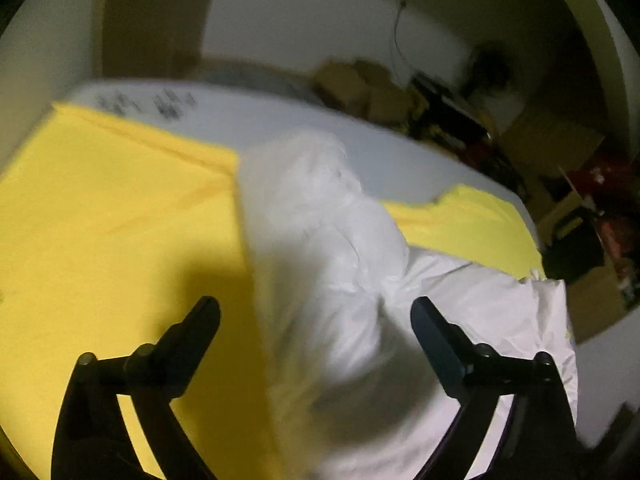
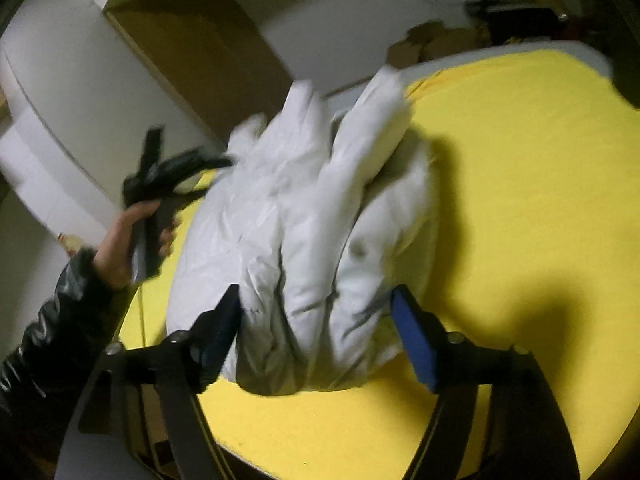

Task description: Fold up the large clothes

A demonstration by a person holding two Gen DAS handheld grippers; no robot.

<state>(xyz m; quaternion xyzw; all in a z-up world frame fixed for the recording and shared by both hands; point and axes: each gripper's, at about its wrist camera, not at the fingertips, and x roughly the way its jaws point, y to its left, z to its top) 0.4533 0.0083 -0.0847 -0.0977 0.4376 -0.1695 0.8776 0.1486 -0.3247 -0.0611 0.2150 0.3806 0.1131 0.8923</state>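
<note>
A white padded jacket (image 1: 320, 248) lies bunched on a yellow sheet (image 1: 100, 220) over a bed. My left gripper (image 1: 316, 308) is open and empty, held above the jacket's near side with its fingers wide apart. In the right wrist view the jacket (image 2: 312, 220) lies in thick folds. My right gripper (image 2: 316, 300) is open, its blue-padded fingers (image 2: 414, 340) on either side of the jacket's near end. The left gripper (image 2: 192, 164) shows there too, held in a hand at the jacket's left edge.
The white mattress (image 1: 280, 120) shows past the sheet's far edge. Cardboard boxes (image 1: 360, 84) and dark clutter (image 1: 580, 220) stand beyond the bed on the right. A brown door (image 2: 208, 40) and white wall lie beyond the bed. The yellow sheet (image 2: 520, 180) spreads right of the jacket.
</note>
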